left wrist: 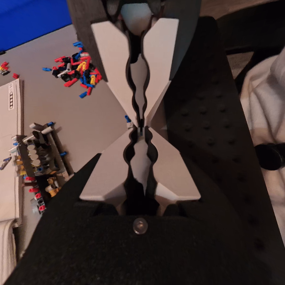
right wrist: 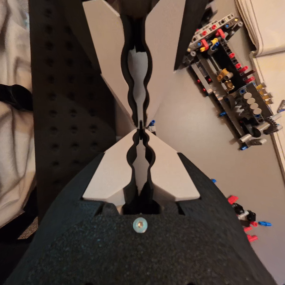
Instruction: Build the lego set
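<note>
My two grippers meet tip to tip above the grey table. In the left wrist view my left gripper [left wrist: 140,132] comes up from the bottom, with the right gripper [left wrist: 140,121] facing it from the top. Both are shut on a small dark lego piece [left wrist: 140,128] pinched between the tips. In the right wrist view my right gripper [right wrist: 141,135] faces the left gripper [right wrist: 141,123], with the thin black piece [right wrist: 141,130] clamped between them. A small grey piece with a blue pin [left wrist: 128,122] [right wrist: 151,126] shows just beside the tips; whether it is joined to the held piece I cannot tell.
The partly built lego model [left wrist: 38,162] [right wrist: 231,86] lies on the table. A pile of loose red, blue, black and yellow pieces [left wrist: 77,69] [right wrist: 243,215] lies nearby. A white booklet [left wrist: 9,138] lies at the table edge. White cloth [left wrist: 265,108] [right wrist: 13,108] lies off to the side. Less than 4 cm separates the two grippers' tips.
</note>
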{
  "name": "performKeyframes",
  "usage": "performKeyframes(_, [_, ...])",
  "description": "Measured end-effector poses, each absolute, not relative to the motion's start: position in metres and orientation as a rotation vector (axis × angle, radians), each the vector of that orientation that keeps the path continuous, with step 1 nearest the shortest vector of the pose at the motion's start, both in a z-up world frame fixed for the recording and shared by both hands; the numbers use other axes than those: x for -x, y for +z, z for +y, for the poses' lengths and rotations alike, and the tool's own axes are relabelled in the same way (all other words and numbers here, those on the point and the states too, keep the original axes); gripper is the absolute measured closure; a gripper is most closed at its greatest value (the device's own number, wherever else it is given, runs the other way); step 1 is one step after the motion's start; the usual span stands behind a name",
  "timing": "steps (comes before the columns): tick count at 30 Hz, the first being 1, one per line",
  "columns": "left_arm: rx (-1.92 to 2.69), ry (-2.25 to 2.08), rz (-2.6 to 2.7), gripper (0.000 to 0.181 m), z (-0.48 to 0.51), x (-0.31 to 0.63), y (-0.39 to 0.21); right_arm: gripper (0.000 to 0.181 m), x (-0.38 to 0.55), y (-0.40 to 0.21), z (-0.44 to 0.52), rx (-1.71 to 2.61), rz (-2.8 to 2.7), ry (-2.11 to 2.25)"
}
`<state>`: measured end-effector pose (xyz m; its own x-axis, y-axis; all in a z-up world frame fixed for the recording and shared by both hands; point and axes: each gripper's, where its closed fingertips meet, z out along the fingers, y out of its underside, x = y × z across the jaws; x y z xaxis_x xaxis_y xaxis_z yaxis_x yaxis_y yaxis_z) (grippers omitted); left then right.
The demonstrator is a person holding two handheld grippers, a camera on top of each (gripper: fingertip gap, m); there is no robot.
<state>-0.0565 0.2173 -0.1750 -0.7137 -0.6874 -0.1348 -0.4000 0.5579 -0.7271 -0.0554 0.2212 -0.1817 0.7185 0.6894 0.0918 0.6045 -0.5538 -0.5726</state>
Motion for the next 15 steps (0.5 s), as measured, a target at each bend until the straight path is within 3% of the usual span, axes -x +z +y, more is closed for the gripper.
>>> performKeyframes(2, [0.964, -1.036, 2.35, 0.151, 0.225, 0.053, -0.174, 0.18, 0.049, -0.181, 0.221, 2.352, -0.99, 0.164])
performKeyframes(5, [1.013, -1.055, 2.358, 0.141, 0.231, 0.047, -0.181, 0.18, 0.048, -0.183, 0.22, 2.37, -1.037, 0.148])
performKeyframes(8, [0.991, -0.995, 2.419, 0.142, 0.227, 0.042, -0.192, 0.18, 0.047, -0.192, 0.219, 2.417, -1.098, 0.123])
performKeyframes(15, [1.016, -0.961, 2.464, 0.165, 0.223, 0.039, -0.206, 0.18, 0.042, -0.2, 0.221, 2.449, -1.09, 0.031])
